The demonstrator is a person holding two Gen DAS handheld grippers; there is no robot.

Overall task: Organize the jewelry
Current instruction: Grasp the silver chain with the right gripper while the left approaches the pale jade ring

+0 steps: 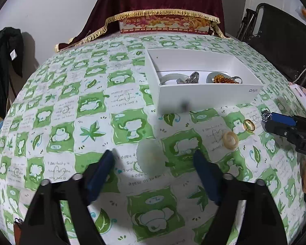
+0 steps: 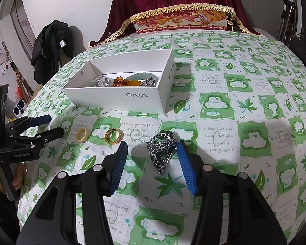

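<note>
A table covered with a green-and-white checked cloth printed with leaves and frogs [image 2: 224, 94] stands against a pale wall, with a dark red gold-fringed drape [image 2: 179, 2] at its far edge. A white rectangular cardboard box [image 2: 120, 97] sits on the cloth and already contains an amber bead bracelet [image 2: 120, 81], silvery pieces and a pale bangle. Outside the box lie a cream ring-shaped band [image 2: 82, 135], a glossy gold ring [image 2: 112, 136] just beside it, and a heaped dark silver-toned chain [image 2: 163, 149].

The right gripper [image 2: 152, 159] points forward and slightly down at the cloth, its blue ribbed fingers [image 2: 119, 163] spread apart with the chain between them; the right-hand finger appears to touch or nearly touch the heap, the left-hand one stands clear. Nothing is gripped yet. The left gripper [image 1: 154, 163] hovers low over bare cloth, jaws wide and empty, well apart from the two rings to its right.

Risks, as a judgement: the chain is loose and sits off-centre, so closing could pinch only a few links and let the rest trail or slip out in transit to the box; the fingers could also catch a fold of cloth and drag the rings.
</note>
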